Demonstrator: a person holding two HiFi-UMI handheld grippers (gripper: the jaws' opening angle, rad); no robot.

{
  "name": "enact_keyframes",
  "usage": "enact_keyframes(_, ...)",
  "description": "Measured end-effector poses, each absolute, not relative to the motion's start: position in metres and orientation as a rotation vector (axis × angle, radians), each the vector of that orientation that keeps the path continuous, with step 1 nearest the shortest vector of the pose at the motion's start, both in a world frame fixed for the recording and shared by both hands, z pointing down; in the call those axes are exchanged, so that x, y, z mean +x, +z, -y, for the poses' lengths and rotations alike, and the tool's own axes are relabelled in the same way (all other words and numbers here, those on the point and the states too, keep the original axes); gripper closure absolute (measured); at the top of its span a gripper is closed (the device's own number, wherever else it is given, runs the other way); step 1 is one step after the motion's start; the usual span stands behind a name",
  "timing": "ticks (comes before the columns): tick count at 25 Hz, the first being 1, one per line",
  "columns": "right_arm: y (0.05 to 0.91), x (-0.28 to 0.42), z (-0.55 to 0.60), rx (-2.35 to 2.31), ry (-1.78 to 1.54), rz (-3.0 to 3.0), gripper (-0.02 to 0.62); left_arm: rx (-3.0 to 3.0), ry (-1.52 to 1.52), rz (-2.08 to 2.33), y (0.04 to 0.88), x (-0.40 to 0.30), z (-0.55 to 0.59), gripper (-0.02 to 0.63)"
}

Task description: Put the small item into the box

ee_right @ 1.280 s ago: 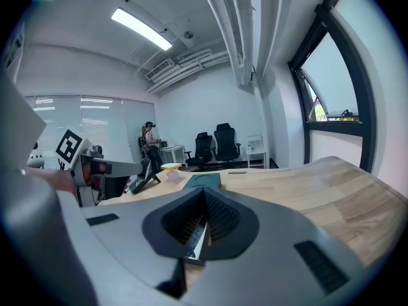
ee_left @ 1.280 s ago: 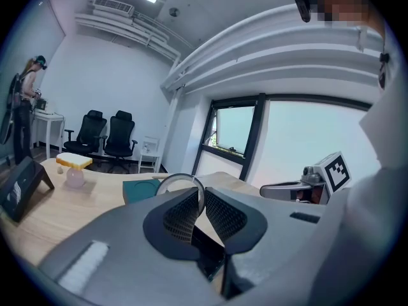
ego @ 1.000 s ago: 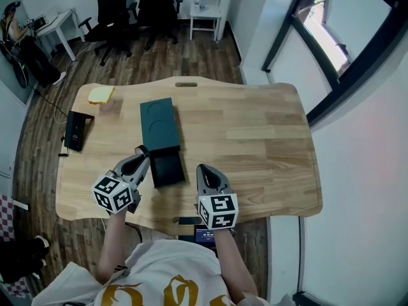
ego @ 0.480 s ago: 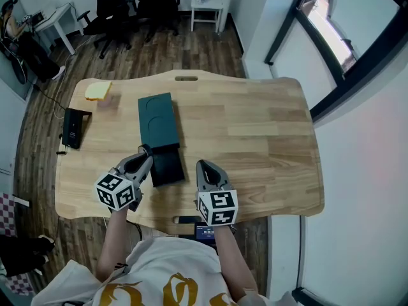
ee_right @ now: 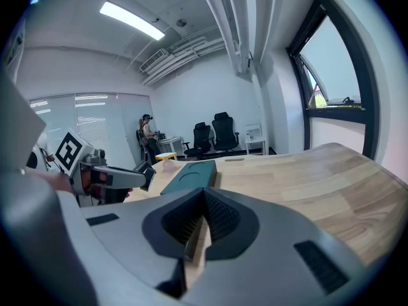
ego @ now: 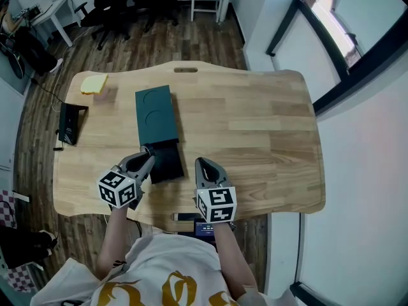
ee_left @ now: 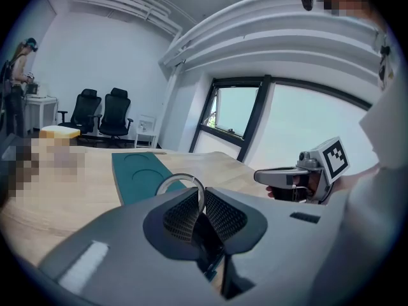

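A dark green box (ego: 156,115) lies on the wooden table (ego: 255,126), and its black inner tray (ego: 167,161) is slid out toward me. At the tray's near left corner, my left gripper (ego: 145,153) is shut on a small thin ring (ee_left: 180,178), which pokes up between the pads. The left gripper view shows the green box (ee_left: 137,174) just beyond the ring. My right gripper (ego: 201,164) hovers to the right of the tray, shut with nothing in it. From the right gripper view, the box (ee_right: 194,173) and the left gripper (ee_right: 143,169) lie to the left.
A yellow sponge (ego: 92,83) and a black device (ego: 66,123) sit at the table's far left. A dark phone (ego: 188,217) lies at the near edge. Office chairs (ego: 118,2) stand on the floor beyond the table.
Both grippers have stayed almost in place beside the tray. Only the head view has drifted a little.
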State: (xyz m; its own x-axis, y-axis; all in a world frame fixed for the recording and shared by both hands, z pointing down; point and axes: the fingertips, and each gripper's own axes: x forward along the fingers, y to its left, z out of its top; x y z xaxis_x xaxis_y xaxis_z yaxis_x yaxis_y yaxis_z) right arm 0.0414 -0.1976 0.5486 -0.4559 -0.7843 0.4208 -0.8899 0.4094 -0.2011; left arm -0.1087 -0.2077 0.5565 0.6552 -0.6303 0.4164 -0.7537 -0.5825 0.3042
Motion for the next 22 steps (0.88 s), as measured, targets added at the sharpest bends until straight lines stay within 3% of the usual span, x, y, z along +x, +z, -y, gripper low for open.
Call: enact_keyframes(22,0.611,0.041,0.196,1.383,0.746,2.319,0.591,2.327,0.538,0.943,0.617,-0.086,0.208,0.571)
